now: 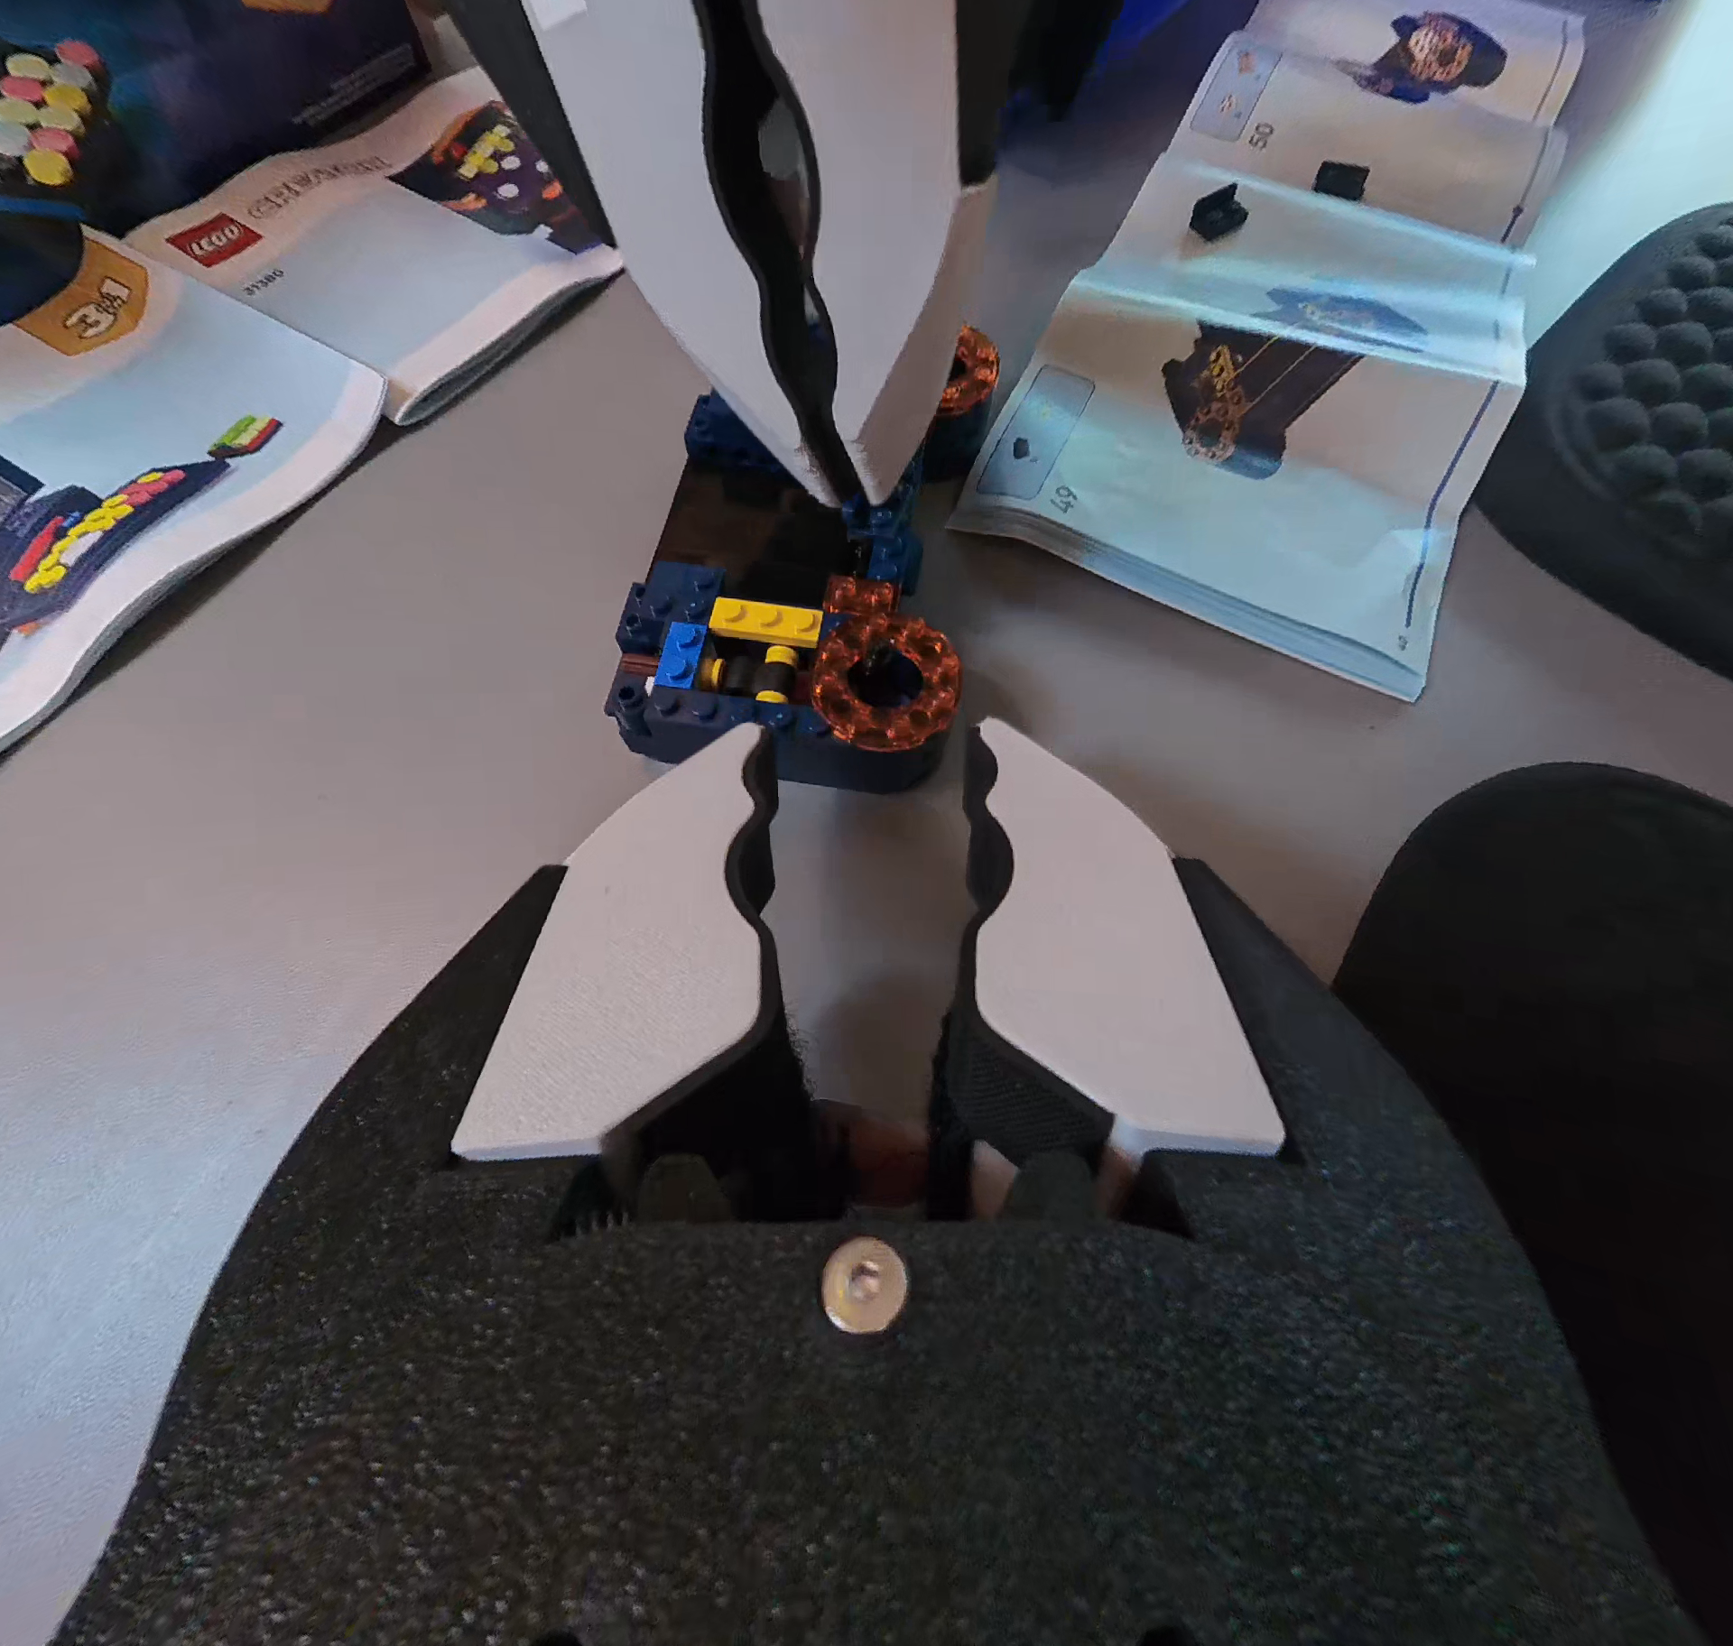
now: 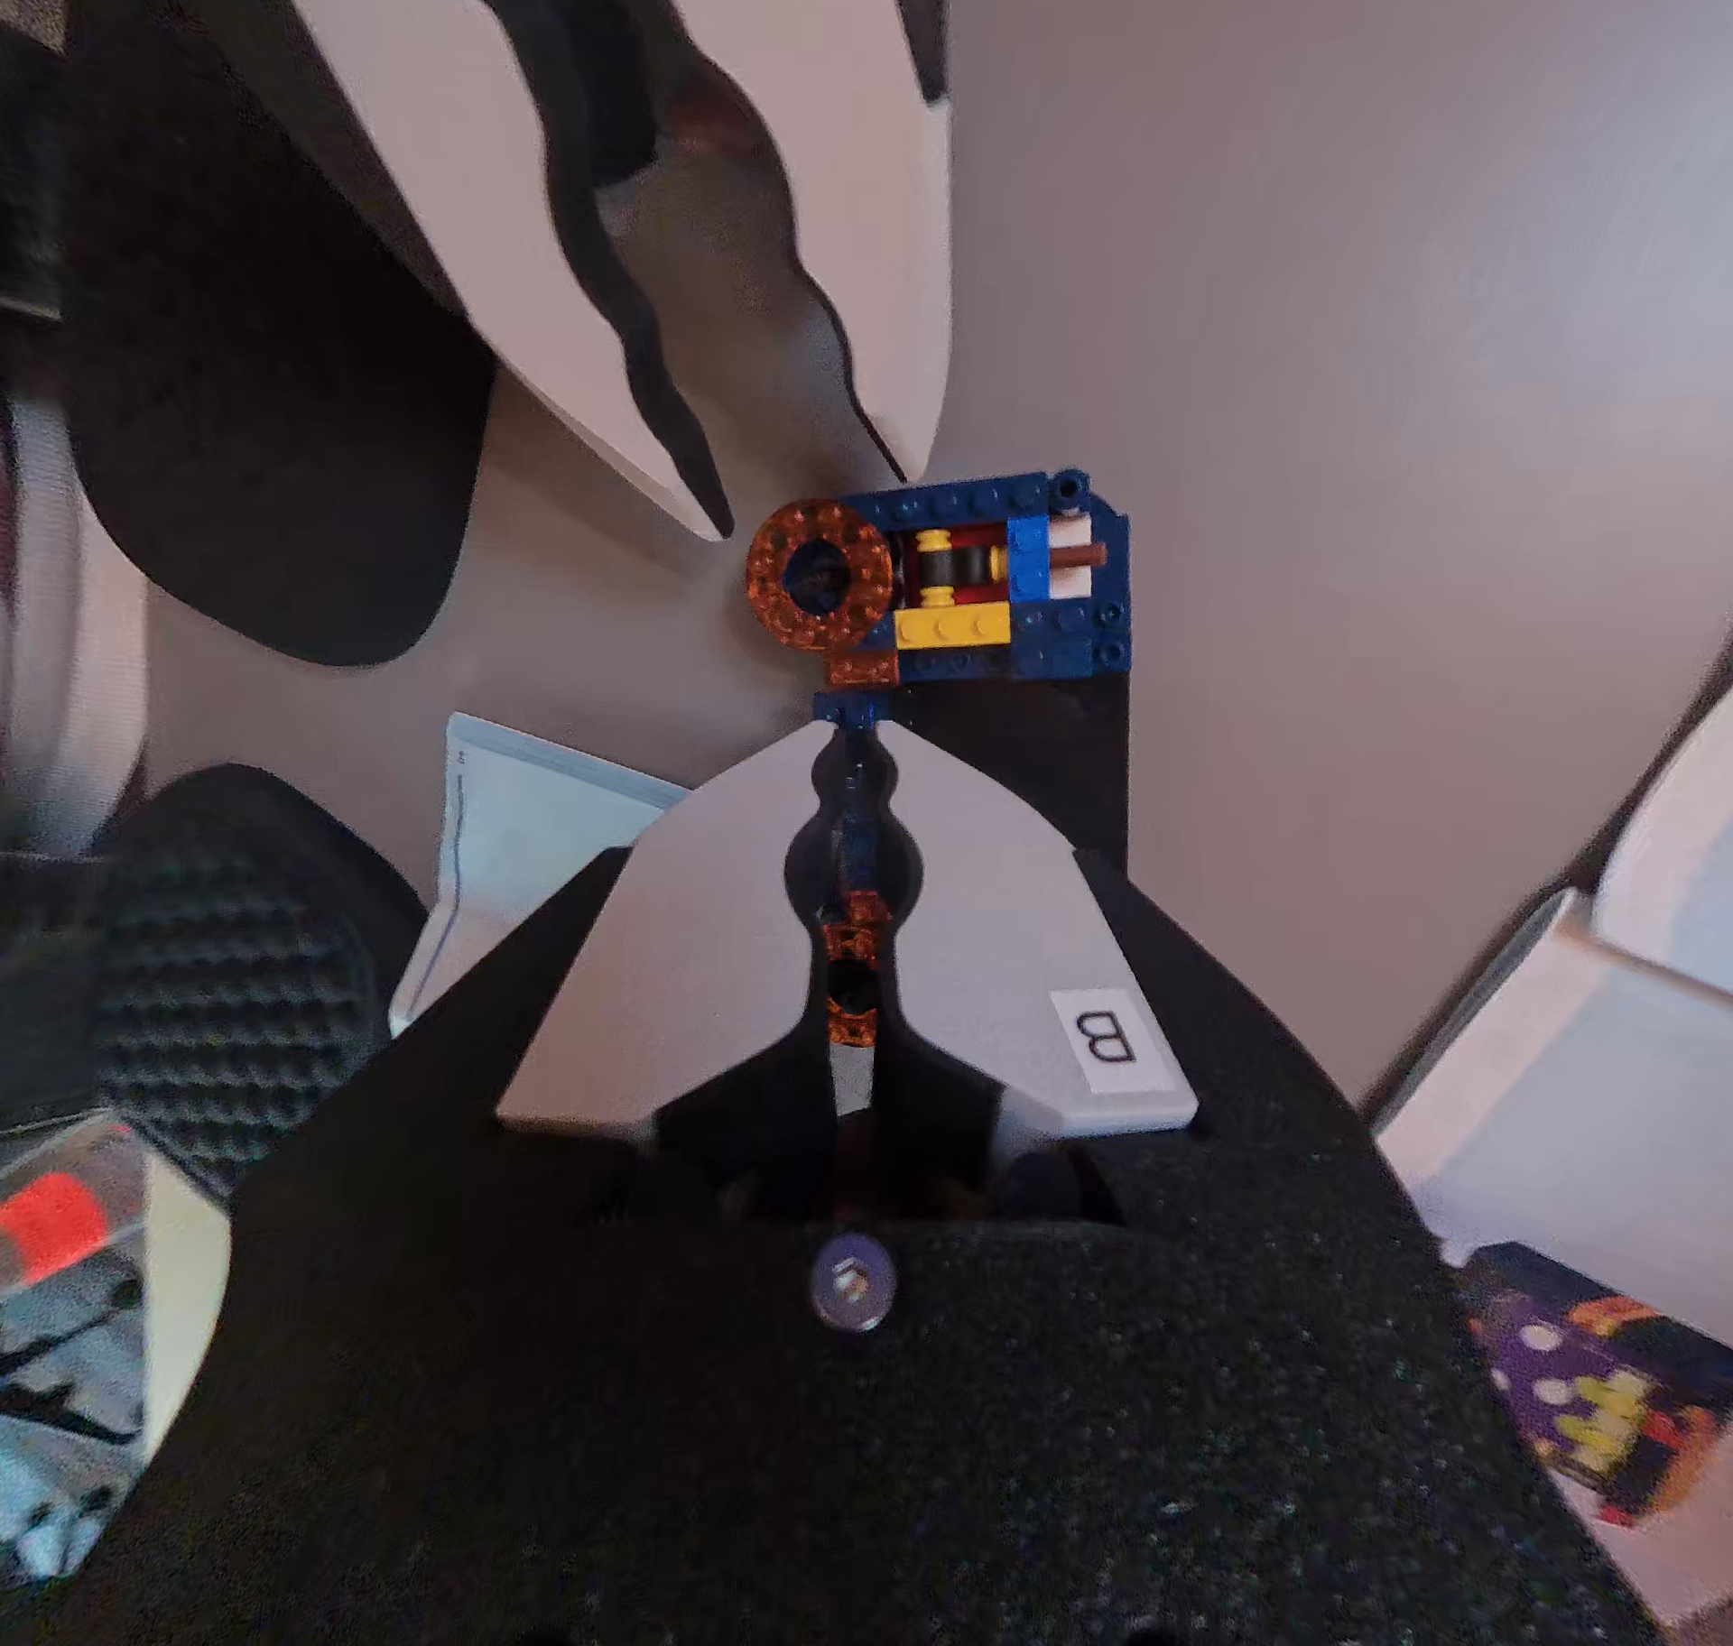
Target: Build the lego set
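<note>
Two grippers met over one brick model (image 1: 783, 654) on the grey table (image 1: 375, 804). The right gripper (image 2: 851, 738) was clamped on a thin dark-blue wall of bricks (image 2: 853, 813) at the model's far side, its fingers pressed together on that strip. The left gripper (image 1: 872, 738) stood with its fingers apart, its tips at the model's near edge, on either side of the dark round base under an orange see-through ring (image 1: 886, 682); whether either tip touched the model could not be told. The model lay flat, dark blue with a yellow strip (image 1: 764, 621) and a black plate (image 1: 750, 523) in the middle. An open instruction booklet (image 1: 1247, 438) lay just beside it on one side, two closed booklets (image 1: 281, 307) on the other. A black bumpy cushion (image 1: 1632, 438) sat beyond the open booklet.
</note>
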Demonstrator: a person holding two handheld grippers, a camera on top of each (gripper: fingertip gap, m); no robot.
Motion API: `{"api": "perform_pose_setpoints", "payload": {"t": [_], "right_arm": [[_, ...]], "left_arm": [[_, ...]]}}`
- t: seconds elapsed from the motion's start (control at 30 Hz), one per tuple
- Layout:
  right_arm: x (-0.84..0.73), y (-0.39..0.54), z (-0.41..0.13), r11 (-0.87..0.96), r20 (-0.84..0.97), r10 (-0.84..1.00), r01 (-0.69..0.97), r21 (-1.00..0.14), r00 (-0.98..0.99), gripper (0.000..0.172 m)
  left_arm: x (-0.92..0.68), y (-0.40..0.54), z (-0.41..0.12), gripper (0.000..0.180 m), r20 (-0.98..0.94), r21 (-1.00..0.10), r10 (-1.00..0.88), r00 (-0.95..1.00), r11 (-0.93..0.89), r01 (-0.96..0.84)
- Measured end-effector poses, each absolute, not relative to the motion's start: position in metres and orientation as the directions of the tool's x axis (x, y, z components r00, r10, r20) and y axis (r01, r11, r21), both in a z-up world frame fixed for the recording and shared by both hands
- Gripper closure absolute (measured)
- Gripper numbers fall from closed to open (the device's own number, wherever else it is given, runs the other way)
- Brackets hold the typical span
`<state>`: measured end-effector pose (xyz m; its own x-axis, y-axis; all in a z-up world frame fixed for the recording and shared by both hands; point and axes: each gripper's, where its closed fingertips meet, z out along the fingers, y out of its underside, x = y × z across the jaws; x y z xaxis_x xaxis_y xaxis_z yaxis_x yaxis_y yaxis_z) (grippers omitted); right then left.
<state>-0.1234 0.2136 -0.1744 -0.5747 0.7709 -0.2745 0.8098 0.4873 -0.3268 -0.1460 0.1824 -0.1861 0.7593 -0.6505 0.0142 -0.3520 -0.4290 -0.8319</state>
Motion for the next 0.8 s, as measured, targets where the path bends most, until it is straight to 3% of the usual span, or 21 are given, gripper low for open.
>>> {"api": "perform_pose_setpoints", "payload": {"t": [0.3, 0.8], "right_arm": [[-0.122, 0.215, -0.182, 0.584, -0.180, 0.762, 0.780, -0.223, -0.622, 0.169], [-0.122, 0.214, -0.187, 0.593, -0.148, 0.768, 0.779, -0.204, -0.623, 0.170]], "left_arm": [[-0.146, 0.182, -0.192, 0.143, 0.003, -0.812, -0.654, 0.756, -0.443, -0.380], [-0.148, 0.184, -0.200, 0.148, -0.001, -0.783, -0.638, 0.770, -0.479, -0.397]]}}
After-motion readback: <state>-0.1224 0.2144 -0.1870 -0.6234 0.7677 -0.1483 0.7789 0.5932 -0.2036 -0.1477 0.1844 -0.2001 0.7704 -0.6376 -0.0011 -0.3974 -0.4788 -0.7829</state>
